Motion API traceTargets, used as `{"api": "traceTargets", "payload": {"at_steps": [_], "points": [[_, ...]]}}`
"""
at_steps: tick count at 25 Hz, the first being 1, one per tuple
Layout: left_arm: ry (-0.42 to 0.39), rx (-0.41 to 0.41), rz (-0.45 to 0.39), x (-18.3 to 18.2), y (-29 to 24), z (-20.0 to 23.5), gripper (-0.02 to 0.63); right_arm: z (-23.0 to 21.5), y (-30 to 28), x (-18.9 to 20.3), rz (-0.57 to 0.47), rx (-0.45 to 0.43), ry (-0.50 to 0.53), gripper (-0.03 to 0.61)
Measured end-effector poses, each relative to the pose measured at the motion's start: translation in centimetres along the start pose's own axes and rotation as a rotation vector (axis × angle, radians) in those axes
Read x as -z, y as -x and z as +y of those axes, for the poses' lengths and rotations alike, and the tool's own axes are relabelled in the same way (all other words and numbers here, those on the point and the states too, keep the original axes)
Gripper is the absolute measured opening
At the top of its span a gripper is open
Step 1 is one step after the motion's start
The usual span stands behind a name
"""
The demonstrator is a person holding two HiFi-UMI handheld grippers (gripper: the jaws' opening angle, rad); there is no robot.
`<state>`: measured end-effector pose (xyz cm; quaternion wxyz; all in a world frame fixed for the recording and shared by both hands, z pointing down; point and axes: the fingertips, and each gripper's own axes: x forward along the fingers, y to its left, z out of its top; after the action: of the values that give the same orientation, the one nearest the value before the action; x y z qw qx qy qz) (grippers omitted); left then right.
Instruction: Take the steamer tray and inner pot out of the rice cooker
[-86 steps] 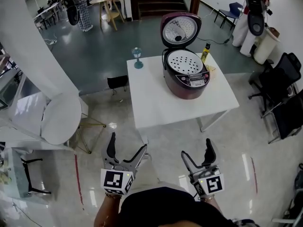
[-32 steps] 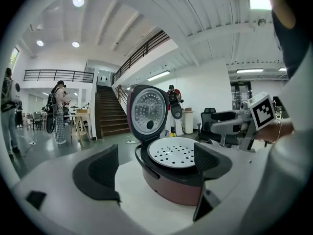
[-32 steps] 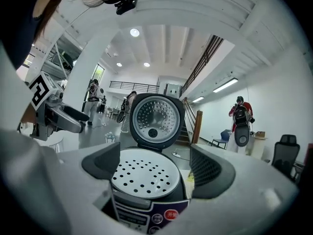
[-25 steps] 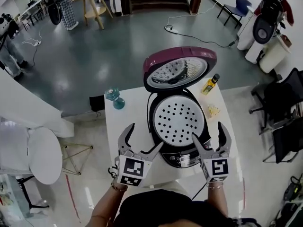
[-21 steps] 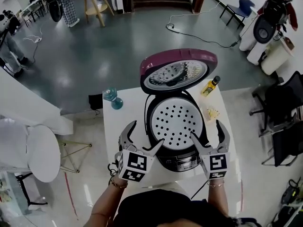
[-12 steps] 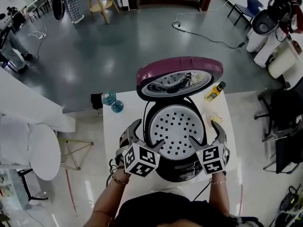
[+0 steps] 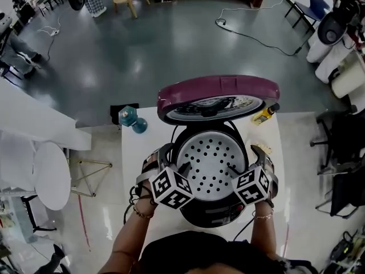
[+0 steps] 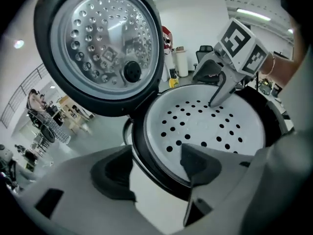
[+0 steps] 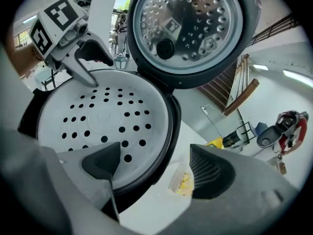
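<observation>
The maroon rice cooker [image 7: 214, 213] stands on the white table [image 7: 137, 156] with its lid [image 7: 217, 93] up. The white perforated steamer tray [image 7: 211, 164] sits in its mouth and hides the inner pot. My left gripper [image 7: 170, 161] straddles the tray's left rim [image 8: 146, 146]: one finger [image 8: 198, 163] is over the tray and the other is outside the cooker. Its jaws are closing and stand apart from the rim. My right gripper [image 7: 245, 160] is open astride the right rim [image 9: 166, 131], with one finger [image 9: 102, 163] above the tray. Each gripper shows in the other's view.
A teal bottle [image 7: 132, 119] stands at the table's back left. A yellow bottle [image 7: 265, 114] and a small snack packet [image 9: 183, 182] lie to the right of the cooker. A white round chair [image 7: 51, 176] is on the left. Black chairs [image 7: 348, 153] are on the right.
Both grippers moved forward and down from in front of the cooker to either side of the tray's rim. The view closed in over the cooker.
</observation>
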<state>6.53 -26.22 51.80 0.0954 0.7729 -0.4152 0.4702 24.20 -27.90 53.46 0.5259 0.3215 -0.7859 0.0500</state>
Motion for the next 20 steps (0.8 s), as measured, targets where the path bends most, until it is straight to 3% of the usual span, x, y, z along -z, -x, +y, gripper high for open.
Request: {"api": "traceTargets", "payload": {"at_steps": [1,2,3,5,7,14,20], "points": [[0.008,-0.008,-0.009,-0.2,-0.1,0.2,0.266,0.1,-0.2,-0.1,-0.002,-0.026,-0.006,0.440],[0.016,-0.014,-0.013,-0.4,-0.3,0.3,0.194,0.2,-0.4,-0.3,-0.004,-0.051,-0.011,0.434],[0.017,-0.020,-0.011,-0.4,-0.4,0.3,0.176,0.3,-0.5,-0.4,-0.006,-0.073,-0.014,0.427],[0.005,-0.027,0.001,-0.4,-0.6,0.3,0.174,0.5,-0.5,-0.5,-0.014,-0.103,-0.016,0.401],[0.003,-0.020,0.007,-0.4,-0.6,0.2,0.175,0.4,-0.2,-0.5,-0.028,-0.099,-0.023,0.335],[0.073,0.019,0.002,-0.4,-0.2,-0.2,0.167,-0.8,1.6,-1.5,-0.115,0.041,-0.034,0.147],[0.105,0.022,-0.012,-0.1,0.6,-0.4,0.163,-2.0,4.6,-4.0,-0.277,0.118,-0.112,0.092]]}}
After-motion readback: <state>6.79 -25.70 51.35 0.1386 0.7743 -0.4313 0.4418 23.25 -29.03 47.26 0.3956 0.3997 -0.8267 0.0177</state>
